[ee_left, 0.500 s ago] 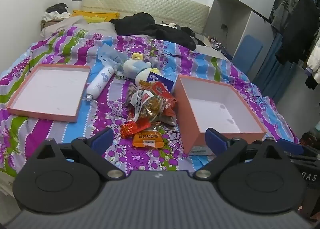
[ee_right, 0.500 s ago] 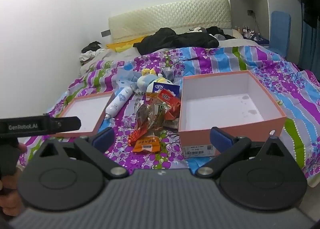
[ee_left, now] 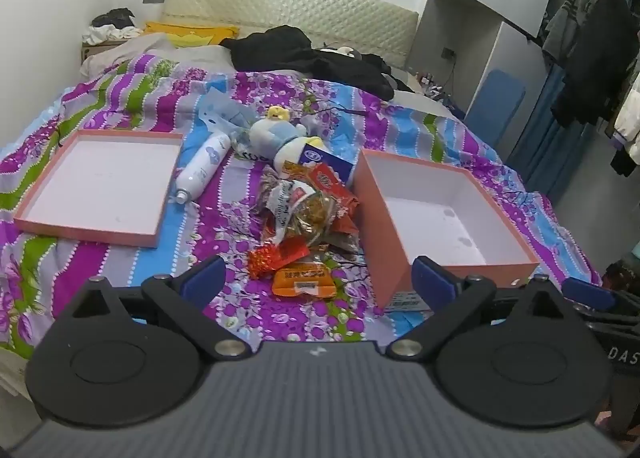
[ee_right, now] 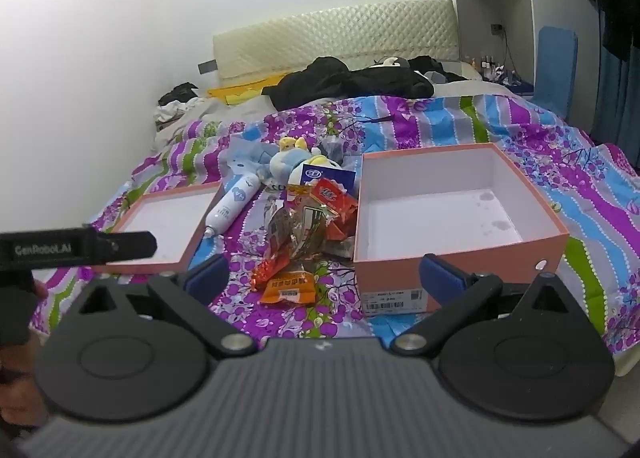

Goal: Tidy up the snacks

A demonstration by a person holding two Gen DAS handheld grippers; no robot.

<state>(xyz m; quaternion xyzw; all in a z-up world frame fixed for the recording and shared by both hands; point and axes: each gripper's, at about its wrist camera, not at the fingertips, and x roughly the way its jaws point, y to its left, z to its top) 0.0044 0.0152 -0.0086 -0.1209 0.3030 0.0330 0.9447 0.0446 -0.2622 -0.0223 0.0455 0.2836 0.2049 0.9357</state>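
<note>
A pile of snack packets [ee_left: 310, 212] lies mid-bed, with an orange packet [ee_left: 304, 279] nearest me and a red foil one [ee_left: 276, 256] behind it. The pile also shows in the right wrist view [ee_right: 308, 230]. An open pink box [ee_left: 400, 254] stands to its right, empty, also in the right wrist view [ee_right: 460, 254]. Its lid [ee_left: 92, 228] lies to the left. My left gripper [ee_left: 318, 282] is open and empty, short of the orange packet. My right gripper [ee_right: 324, 272] is open and empty, just before the orange packet [ee_right: 290, 290].
A white spray bottle [ee_left: 204, 166], a plush toy [ee_left: 276, 134] and a blue-white carton [ee_left: 326, 160] lie behind the pile. Black clothes [ee_left: 308, 58] lie near the headboard. The left gripper's body [ee_right: 76, 248] shows at the left of the right wrist view. A blue chair [ee_left: 494, 102] stands by the bed.
Almost nothing has changed. Both grippers have stayed open and hold about the same place before the pile.
</note>
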